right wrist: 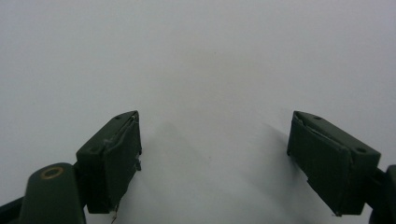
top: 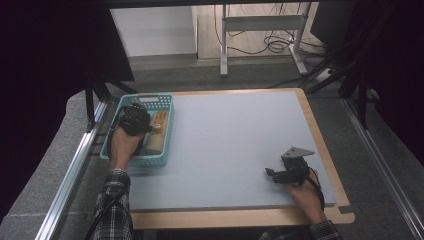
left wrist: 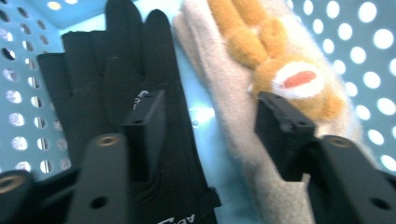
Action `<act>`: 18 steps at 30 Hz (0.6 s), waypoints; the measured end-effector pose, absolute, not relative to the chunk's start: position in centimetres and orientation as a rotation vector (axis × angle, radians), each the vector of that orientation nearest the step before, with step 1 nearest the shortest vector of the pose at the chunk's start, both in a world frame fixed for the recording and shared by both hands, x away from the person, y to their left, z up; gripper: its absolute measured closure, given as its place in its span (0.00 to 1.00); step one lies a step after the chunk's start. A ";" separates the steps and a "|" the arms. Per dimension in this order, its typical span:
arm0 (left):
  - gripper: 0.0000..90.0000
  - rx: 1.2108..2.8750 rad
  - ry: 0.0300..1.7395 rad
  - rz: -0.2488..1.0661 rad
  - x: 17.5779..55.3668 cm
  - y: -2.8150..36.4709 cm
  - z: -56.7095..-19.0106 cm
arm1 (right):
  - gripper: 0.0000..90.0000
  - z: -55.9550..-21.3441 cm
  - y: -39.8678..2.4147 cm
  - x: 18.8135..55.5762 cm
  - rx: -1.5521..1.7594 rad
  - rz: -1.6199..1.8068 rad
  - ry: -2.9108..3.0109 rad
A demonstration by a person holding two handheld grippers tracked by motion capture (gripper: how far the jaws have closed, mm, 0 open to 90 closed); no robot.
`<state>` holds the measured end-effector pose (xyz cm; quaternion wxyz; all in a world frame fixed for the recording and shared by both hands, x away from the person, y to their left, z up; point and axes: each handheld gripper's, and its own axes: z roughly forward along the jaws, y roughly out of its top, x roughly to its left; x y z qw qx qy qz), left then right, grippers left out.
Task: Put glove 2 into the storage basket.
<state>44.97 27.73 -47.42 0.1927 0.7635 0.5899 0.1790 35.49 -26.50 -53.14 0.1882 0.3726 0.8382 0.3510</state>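
Observation:
A light blue perforated basket (top: 165,134) stands at the table's left edge. Inside it lie a black glove (left wrist: 112,70) and a beige glove with orange plush fingers and a small face patch (left wrist: 280,79). My left gripper (top: 134,119) reaches down into the basket, open, its jaws straddling the gap between the two gloves (left wrist: 210,114); one jaw lies over the black glove, the other over the beige one. My right gripper (top: 282,175) rests low over the grey table surface near the front right, open, with nothing between its jaws (right wrist: 212,154).
The grey mat (top: 230,145) covers a wood-edged table (top: 235,217). Metal rails run along both sides (top: 70,170). Beyond the far edge stand a desk frame (top: 260,30) and loose cables on the floor.

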 end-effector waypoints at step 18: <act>0.12 1.910 1.703 0.476 43.5 31.3 -46.8 | 0.19 -53.1 -26.5 35.5 1.048 0.987 2.358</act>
